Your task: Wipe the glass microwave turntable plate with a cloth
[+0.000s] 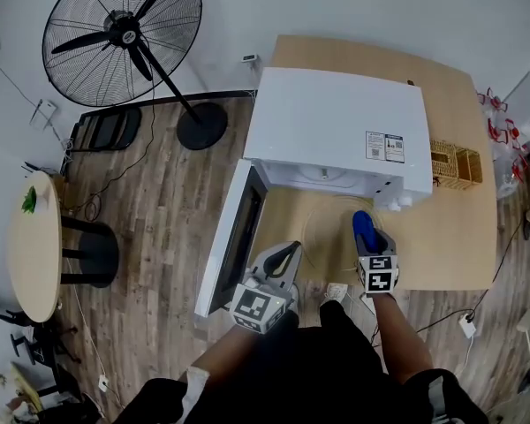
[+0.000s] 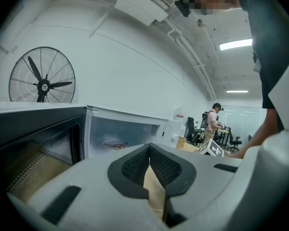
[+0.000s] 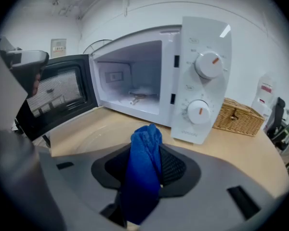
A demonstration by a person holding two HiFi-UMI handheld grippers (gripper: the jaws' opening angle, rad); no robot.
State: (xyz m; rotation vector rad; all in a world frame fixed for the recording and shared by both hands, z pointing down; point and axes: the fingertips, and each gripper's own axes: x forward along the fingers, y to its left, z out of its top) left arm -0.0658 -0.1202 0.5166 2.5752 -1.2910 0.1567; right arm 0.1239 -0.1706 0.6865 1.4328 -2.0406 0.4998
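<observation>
head view looks down on a wooden desk [image 1: 450, 237] with a white microwave [image 1: 336, 122] on it, its door [image 1: 234, 237] swung open to the left over the desk edge. a big floor fan [image 1: 124, 34] stands on the plank floor to the left of the desk, and a round side table [image 1: 31, 246] sits further left. the glass turntable plate [image 1: 322, 246] lies flat on the desk just in front of the open microwave, a faint clear circle against the wood; the right gripper view shows it [image 3: 94, 136] in the same spot, below the open cavity. two wicker baskets [image 1: 455, 166] stand on the desk just to the right of the microwave.

the left gripper [image 1: 293, 247] is near the left rim of the plate, beside the open door. in the left gripper view its fingers [image 2: 135, 165] meet at the tips with nothing held between them. the right gripper [image 1: 364, 235] is over the right part of the plate, in front of the microwave's dial panel [image 3: 202, 81]. its fingers [image 3: 176, 165] are clamped on a blue cloth [image 3: 143, 177], which is bunched upright and pokes out past the fingertips. whether the cloth touches the glass cannot be told.
</observation>
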